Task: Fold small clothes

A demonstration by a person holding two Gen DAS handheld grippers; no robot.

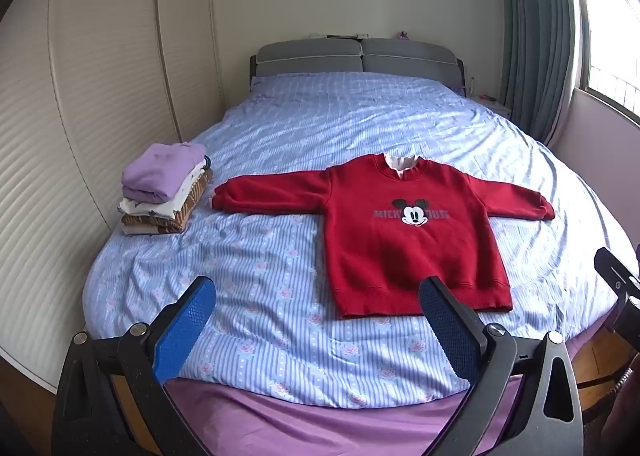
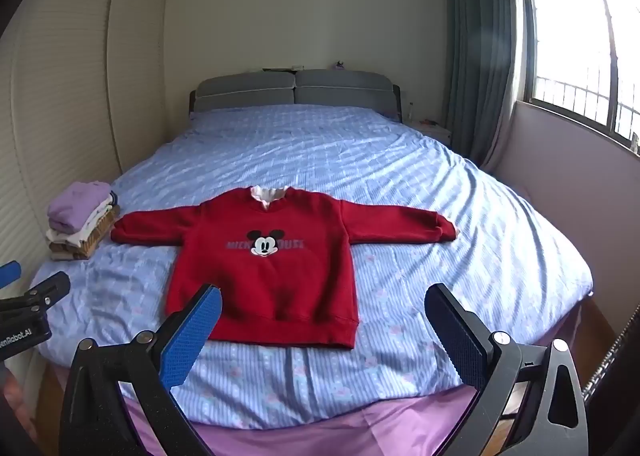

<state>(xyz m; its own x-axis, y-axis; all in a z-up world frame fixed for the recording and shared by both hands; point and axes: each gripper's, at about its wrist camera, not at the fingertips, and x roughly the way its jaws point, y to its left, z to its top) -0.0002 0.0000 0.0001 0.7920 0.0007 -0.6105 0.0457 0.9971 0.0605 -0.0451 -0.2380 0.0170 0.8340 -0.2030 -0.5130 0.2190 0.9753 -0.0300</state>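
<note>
Daylight comes from the window [image 2: 580,56] on the right, blown out to white glare in both views. It rakes across the bed [image 2: 360,160], picking out soft shadowed creases in the cover. The wall left of the bed is dimmer. Fisheye bending curves every edge, and the corners go dark; a faint hazy flare seems to hang beside the curtain [image 2: 480,56]. Focus is fairly sharp.

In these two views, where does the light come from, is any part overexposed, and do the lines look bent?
Left wrist view: daylight enters from the window at right, which is blown out; the wardrobe edges bow strongly. Right wrist view: the window is also white with a faint haze on the curtain; the red sweater stays sharp and evenly lit.
</note>
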